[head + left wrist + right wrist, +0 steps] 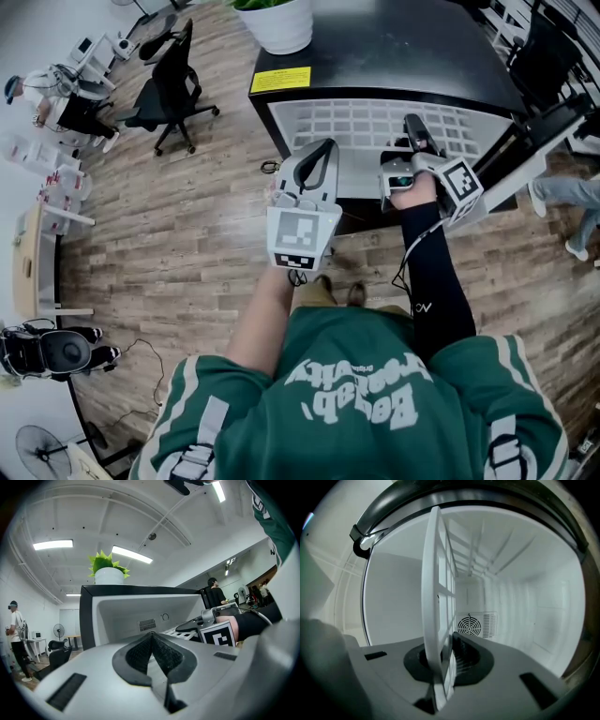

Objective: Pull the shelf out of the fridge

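Right tool [440,658] clamped on shelf [435,573] front edge, at fridge [525,602] mouth; left tool [152,641] jaws together, empty, outside.

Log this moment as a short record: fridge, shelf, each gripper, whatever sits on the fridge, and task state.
fridge: black casing, white inside, open toward the person
shelf: white grid, front edge at the opening
right gripper: jaws closed on the shelf's front edge
left gripper: jaws together, nothing between them, held in front of the fridge, off the shelf
on fridge: green plant in a white pot
task state: shelf gripped, not yet out
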{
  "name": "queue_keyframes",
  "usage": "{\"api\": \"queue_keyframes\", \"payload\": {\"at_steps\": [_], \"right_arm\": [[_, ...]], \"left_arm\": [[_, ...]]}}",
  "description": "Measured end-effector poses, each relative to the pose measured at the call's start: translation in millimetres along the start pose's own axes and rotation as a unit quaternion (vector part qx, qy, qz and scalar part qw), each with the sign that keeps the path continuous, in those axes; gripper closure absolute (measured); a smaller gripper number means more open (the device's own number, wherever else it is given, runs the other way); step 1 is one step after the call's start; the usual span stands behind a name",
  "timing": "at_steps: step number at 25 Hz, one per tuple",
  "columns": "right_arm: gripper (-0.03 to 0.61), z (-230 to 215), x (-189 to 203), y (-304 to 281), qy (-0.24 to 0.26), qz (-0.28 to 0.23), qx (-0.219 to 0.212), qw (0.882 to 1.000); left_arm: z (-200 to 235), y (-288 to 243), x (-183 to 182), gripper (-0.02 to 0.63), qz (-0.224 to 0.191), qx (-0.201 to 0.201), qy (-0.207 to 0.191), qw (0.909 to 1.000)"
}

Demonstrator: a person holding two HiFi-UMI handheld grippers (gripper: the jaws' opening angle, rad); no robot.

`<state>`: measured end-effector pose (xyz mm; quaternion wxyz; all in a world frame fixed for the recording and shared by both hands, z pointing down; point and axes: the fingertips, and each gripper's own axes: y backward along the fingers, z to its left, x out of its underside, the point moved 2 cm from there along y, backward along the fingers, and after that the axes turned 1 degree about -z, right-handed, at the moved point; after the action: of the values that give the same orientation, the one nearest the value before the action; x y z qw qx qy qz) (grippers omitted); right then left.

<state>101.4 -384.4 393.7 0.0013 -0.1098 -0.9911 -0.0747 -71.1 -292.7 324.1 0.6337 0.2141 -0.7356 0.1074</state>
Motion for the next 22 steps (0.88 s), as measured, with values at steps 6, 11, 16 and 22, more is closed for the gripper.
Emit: {"api": "queue_keyframes", "payload": {"at_steps": [6,11,16,22], "right_arm": [[0.537,0.8,0.0,1.5,-0.003,0.004,0.003,1.000],[0.537,1.2,0.2,2.5,-0.006,0.005,0.000,1.000],[0.537,-0.7,0.6,9.2,-0.005,0.004,-0.005,1.000],[0.537,0.4,1.2,11.4,-0.001,0.001,-0.003,1.000]], "left_arm": [[-3.4,1.7,0.1,0.597,0.004,-0.001,-0.001,1.0000],[-3.0,5.0,-2.8,0.597,0.004,-0.003,-0.005,1.0000],[-4.6,12.4,2.9,0.597,0.005,-0.003,-0.002,1.0000],[-1.8,12.8,3.7,0.597,0.001,0.000,0.004,1.0000]]}}
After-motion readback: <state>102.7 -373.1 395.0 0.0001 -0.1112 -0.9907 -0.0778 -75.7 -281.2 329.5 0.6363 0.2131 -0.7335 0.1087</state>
